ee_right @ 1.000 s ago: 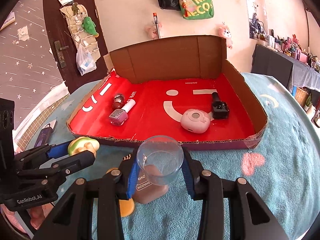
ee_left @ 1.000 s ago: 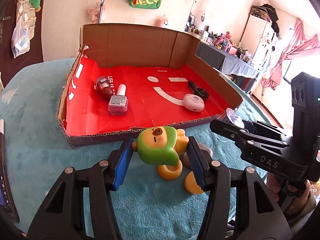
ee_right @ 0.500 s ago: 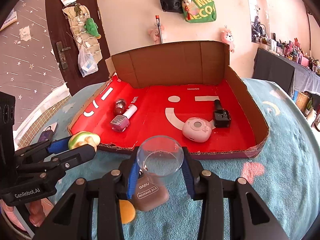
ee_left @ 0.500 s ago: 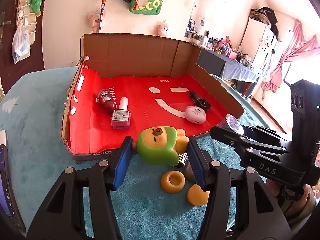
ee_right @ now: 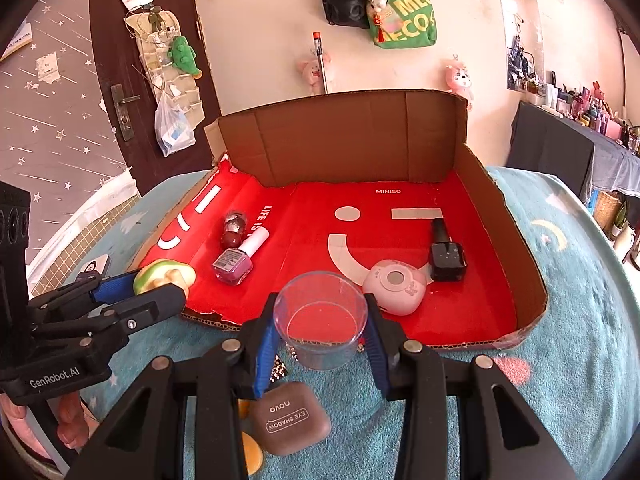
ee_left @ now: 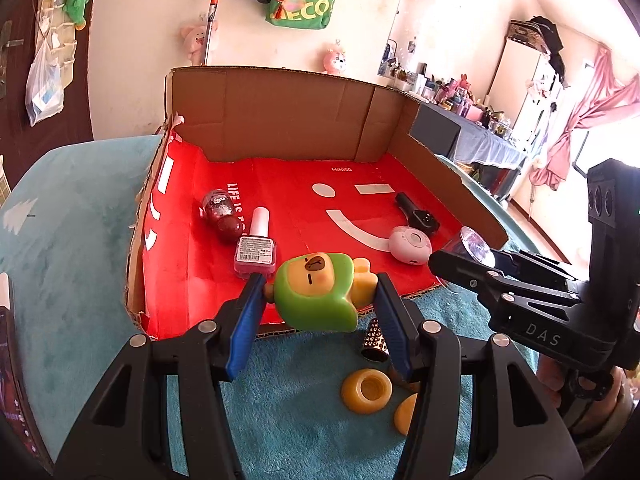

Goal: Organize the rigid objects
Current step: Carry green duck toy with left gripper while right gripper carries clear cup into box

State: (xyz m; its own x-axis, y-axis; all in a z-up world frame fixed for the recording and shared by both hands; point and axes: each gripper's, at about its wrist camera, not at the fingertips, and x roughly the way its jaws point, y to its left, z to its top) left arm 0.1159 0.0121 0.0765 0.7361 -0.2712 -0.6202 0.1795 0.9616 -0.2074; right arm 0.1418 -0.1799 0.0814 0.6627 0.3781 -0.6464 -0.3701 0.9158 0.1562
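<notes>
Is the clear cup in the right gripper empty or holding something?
Empty. Through the clear cup, pinched upright in the right gripper, only the red box floor shows; nothing sits inside.

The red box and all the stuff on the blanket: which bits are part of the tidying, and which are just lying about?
Part of the tidying:
- green-hooded toy in the left tool
- clear cup in the right tool
- red box
- nail polish bottles
- pink round gadget
- eye shadow case
- yellow rings

Just lying about:
- green bag
- phone
</notes>
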